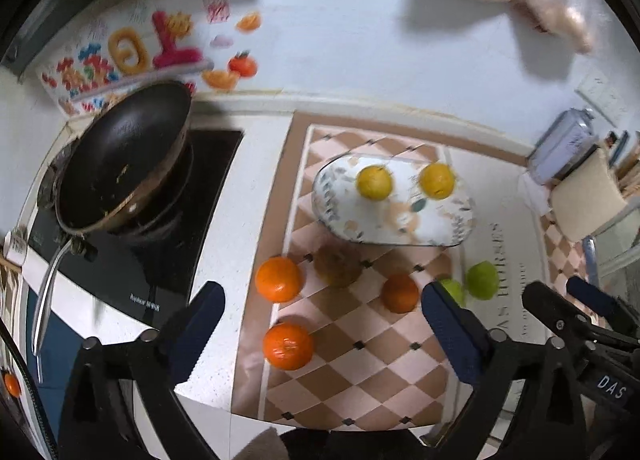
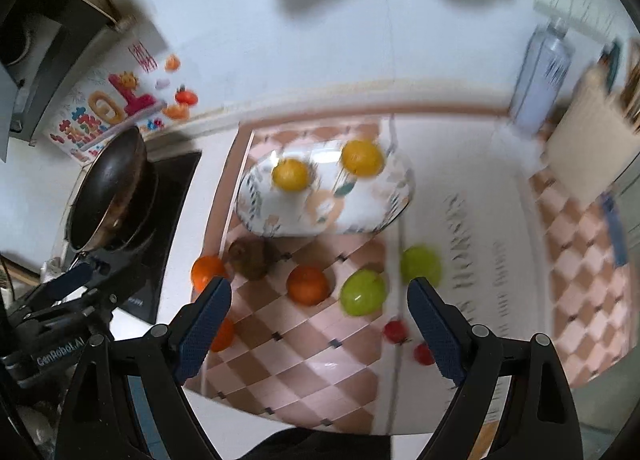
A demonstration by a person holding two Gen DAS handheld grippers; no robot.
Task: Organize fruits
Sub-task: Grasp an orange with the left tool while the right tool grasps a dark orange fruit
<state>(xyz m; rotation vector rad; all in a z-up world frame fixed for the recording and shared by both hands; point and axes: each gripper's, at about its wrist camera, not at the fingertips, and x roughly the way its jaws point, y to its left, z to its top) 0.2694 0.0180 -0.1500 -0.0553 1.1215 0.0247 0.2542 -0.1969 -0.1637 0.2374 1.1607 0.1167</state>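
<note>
Oval patterned plate (image 1: 340, 220) is sitting toward the far edge of the checkered mat (image 1: 360, 380) on the tabletop, carrying two yellow citrus fruits (image 1: 374, 182) side by side. Three oranges (image 1: 278, 279) are lying on the mat nearer its left edge, one (image 1: 287, 345) closest to the front. A brown kiwi (image 2: 251, 259) is resting just in front of the plate. Two green apples (image 2: 363, 292) are lying close together right of the oranges; two small red fruits (image 2: 395, 331) are sitting nearer the front edge. Left gripper (image 1: 320, 336) and right gripper (image 2: 320, 324) are both hovering above the mat, jaws spread wide, gripping nothing. A dark frying pan (image 1: 120, 156) is standing on the stove at the tabletop's left end.
</note>
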